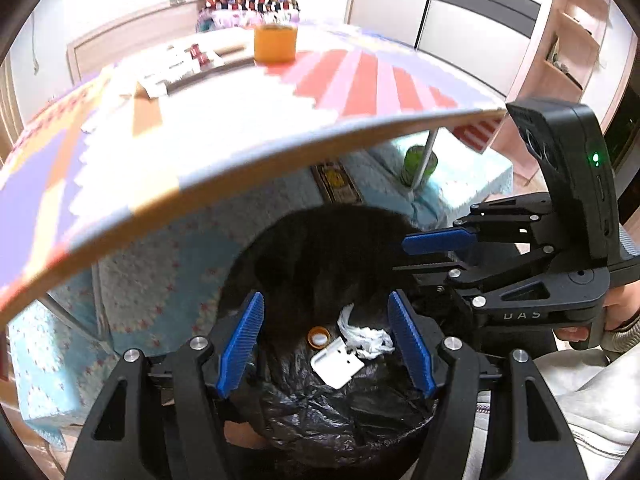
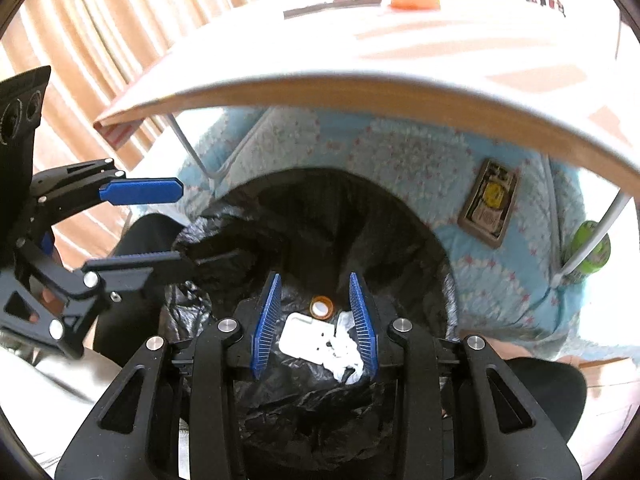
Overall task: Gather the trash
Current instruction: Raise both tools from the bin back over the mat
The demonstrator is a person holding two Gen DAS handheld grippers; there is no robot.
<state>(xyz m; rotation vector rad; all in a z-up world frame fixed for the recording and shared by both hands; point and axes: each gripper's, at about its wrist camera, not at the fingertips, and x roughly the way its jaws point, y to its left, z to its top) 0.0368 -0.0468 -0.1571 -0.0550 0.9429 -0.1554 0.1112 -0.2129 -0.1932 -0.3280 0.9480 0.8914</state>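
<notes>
Inside, crumpled white tissue (image 2: 347, 354), orange cap (image 2: 321, 307).

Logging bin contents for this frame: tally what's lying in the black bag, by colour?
White: 2, a flat plastic piece and a crumpled wrapper
Orange: 1, a small round cap
Total: 3, all on the bottom of the black bag. Both grippers, left and right, hang open above them, holding nothing.
</notes>
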